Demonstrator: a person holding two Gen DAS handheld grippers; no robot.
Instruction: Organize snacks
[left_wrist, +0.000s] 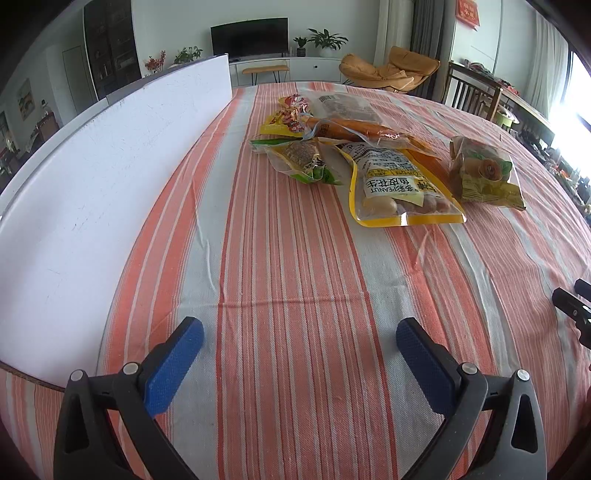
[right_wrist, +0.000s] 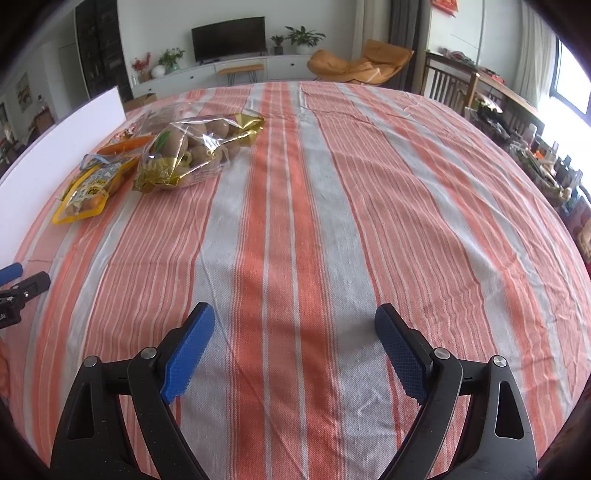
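Both claws gape empty, left gripper (left_wrist: 299, 343) and right gripper (right_wrist: 295, 332); the snack packets (left_wrist: 369, 158) lie toward the table's (right_wrist: 332, 221) far-left corner, nearer the left.

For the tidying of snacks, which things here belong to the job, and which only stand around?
Job:
peanut packet
clear gold-trimmed bag
green-edged packet
orange packet
red-yellow packet

Around:
white board
striped tablecloth
television
orange chair
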